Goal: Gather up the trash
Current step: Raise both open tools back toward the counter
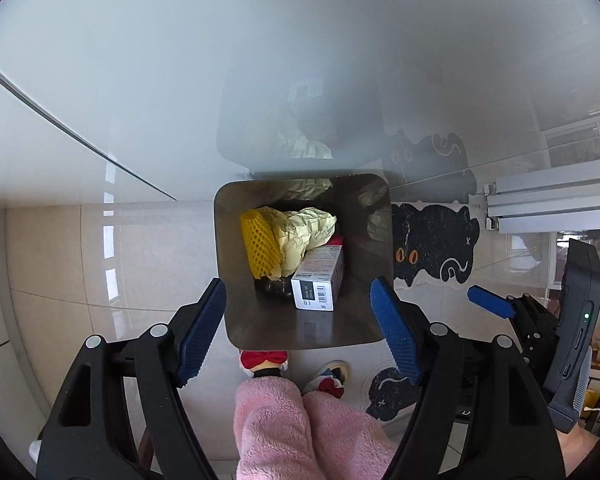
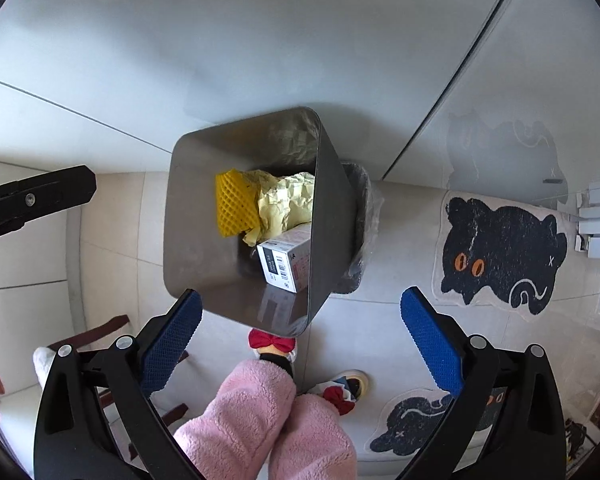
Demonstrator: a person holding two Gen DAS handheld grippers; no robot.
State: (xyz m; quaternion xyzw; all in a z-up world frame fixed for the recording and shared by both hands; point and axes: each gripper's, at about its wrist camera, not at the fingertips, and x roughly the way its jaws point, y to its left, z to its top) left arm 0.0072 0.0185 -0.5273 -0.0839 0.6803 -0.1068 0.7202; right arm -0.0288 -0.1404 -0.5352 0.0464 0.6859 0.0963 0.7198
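I am looking almost straight down with both grippers over a metal trash bin (image 1: 236,240) standing on the pale tiled floor by the white wall. The left gripper (image 1: 300,334) is standing with its blue pads wide apart and nothing between them; the right gripper (image 2: 300,338) is likewise spread to its widest, empty, with only floor and bin below.

Inside the bin, I am seeing a yellow foam fruit net (image 1: 258,242) at the left, crumpled pale-yellow paper (image 1: 306,228) beside it, and a white carton (image 1: 318,280) leaning on the paper at the near right, its barcode end pointing toward me and its long axis running near to far, tilted upward.

What I am worrying about: the bin is sitting just above a pink-trousered leg (image 1: 272,420) and bow-trimmed slippers (image 1: 265,359), so a careless swing of either gripper could knock the rim and tip it. The carton is also resting loosely, and a jolt could slide it off the paper. The cat-shaped mat (image 2: 500,252) at the right could catch a foot.
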